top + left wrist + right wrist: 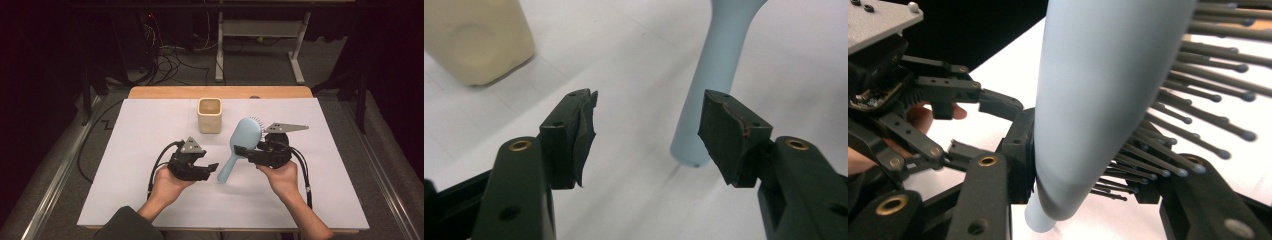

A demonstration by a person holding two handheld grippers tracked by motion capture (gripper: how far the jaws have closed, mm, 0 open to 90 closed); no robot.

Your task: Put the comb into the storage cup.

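Hairbrush (241,145), pale blue, sits clamped in the right gripper (250,152), whose jaws press on it where the head narrows toward the handle, one against the smooth back and the other among the bristles, as the right gripper view (1083,125) shows. In the high view the brush is tilted, its head up near the cup (209,115) and the end of its handle down close to the white tabletop (150,200). The left gripper (207,170) sits just left of that handle end with its jaws standing wide and nothing between them; in the left gripper view the handle (716,75) rises just behind the right-hand jaw, apart from the pads (583,135). The beige cup stands upright farther back, well apart from the left gripper.
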